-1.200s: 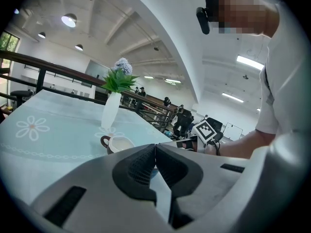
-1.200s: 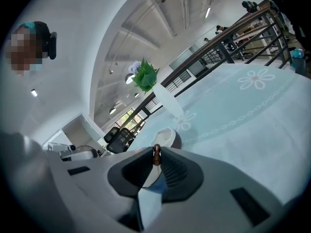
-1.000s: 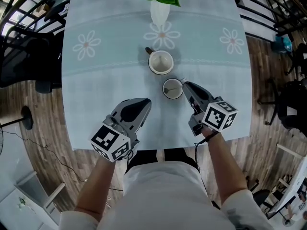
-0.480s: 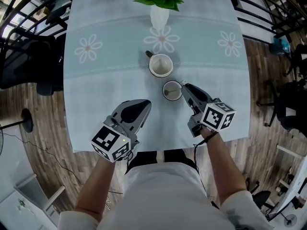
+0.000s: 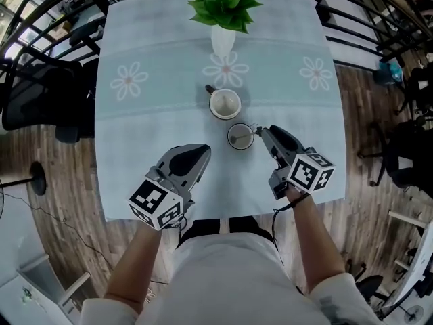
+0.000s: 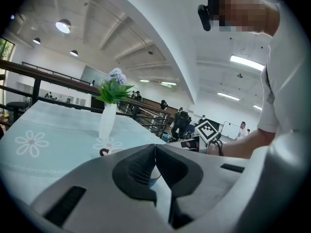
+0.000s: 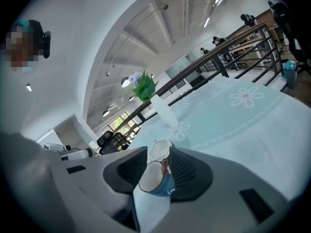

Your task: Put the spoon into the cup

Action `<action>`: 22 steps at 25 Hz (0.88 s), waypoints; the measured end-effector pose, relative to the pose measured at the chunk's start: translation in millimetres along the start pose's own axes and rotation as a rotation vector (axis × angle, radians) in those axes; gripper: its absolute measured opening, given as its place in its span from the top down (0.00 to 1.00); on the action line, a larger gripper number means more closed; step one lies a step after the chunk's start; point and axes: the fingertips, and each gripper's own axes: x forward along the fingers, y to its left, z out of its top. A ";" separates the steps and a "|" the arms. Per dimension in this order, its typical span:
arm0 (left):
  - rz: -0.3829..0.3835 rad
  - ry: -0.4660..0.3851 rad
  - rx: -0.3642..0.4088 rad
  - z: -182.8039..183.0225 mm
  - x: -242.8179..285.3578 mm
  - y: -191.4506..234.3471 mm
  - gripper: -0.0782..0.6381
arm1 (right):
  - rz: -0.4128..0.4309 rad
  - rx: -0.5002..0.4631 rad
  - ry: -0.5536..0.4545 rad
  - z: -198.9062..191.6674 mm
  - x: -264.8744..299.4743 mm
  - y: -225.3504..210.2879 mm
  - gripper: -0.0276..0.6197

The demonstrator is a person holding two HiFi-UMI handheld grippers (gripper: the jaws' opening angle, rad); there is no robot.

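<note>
**Reporter:** Porcelain on pale cloth. Where is the spoon (image 7: 165,167)?

**Operator:** It sits in the small cup (image 5: 239,143), its handle leaning on the rim toward my right tool (image 5: 262,131). That tool is released, jaws apart, just beside the cup.

**Reporter:** And the left tool (image 5: 205,150)?

**Operator:** Clenched on nothing, held low over the bench (image 5: 149,127), I judge to keep clear.

**Reporter:** The count?

**Operator:** One spoon, two cups counting the white mug (image 5: 224,103), one vase (image 5: 222,40), two tools.

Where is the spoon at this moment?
In the head view the spoon sits inside the small cup, just ahead of the right tongs and on the person's side of the white mug.
</note>
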 end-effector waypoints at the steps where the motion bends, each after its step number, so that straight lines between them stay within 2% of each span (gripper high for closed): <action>1: 0.000 -0.005 0.004 3.2 -1.2 -0.8 0.86 | -0.004 -0.006 -0.010 4.5 -4.2 1.4 0.75; 6: 0.003 -0.029 0.026 20.2 -9.3 -5.8 0.86 | -0.009 -0.068 -0.043 23.7 -24.4 15.8 0.75; 14: -0.003 -0.051 0.076 43.6 -21.3 -16.6 0.86 | 0.050 -0.193 -0.037 35.7 -45.7 58.2 0.75; 22: -0.017 -0.074 0.114 61.9 -29.5 -24.9 0.86 | 0.094 -0.273 -0.063 46.0 -61.1 95.9 0.77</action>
